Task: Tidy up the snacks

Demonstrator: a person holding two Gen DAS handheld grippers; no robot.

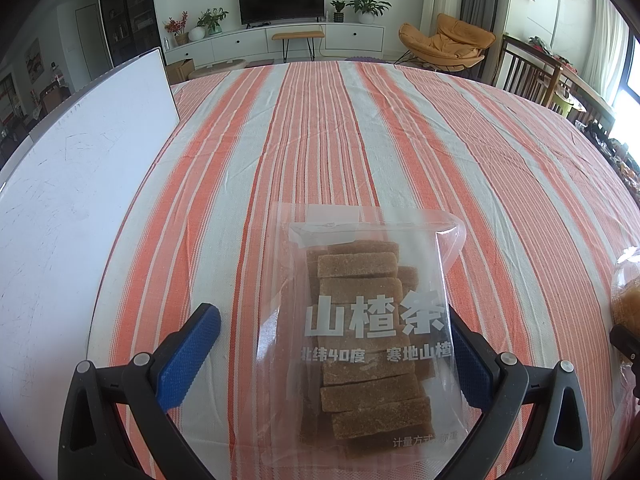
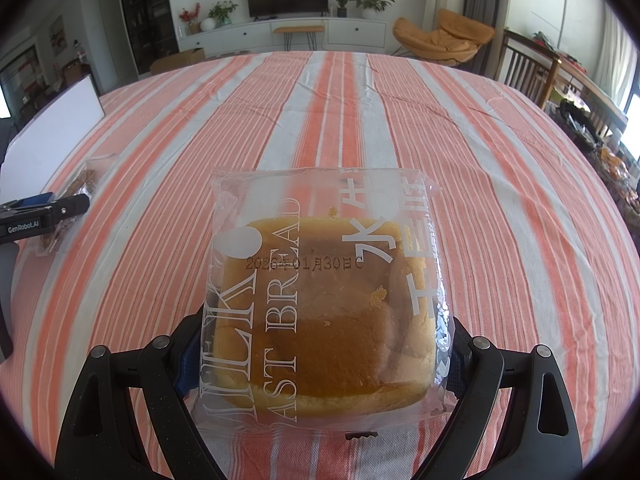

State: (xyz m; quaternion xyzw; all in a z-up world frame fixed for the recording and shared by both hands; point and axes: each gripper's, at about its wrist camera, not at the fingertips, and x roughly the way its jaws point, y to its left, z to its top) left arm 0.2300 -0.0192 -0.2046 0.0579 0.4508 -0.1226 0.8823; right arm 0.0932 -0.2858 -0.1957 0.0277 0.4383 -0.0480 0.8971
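Note:
A clear bag of brown hawthorn strips lies on the striped tablecloth between the fingers of my left gripper. That gripper is open: its left blue pad stands well clear of the bag, and the right pad sits at the bag's edge. In the right wrist view, a clear bag with a golden toast bread fills the span of my right gripper, whose pads sit against both sides of the bag. The left gripper and hawthorn bag show far left there.
A white board lies along the table's left side, also in the right wrist view as a white board. Wooden chairs and a cluttered table stand past the right edge. A TV unit and an orange lounge chair are beyond the far edge.

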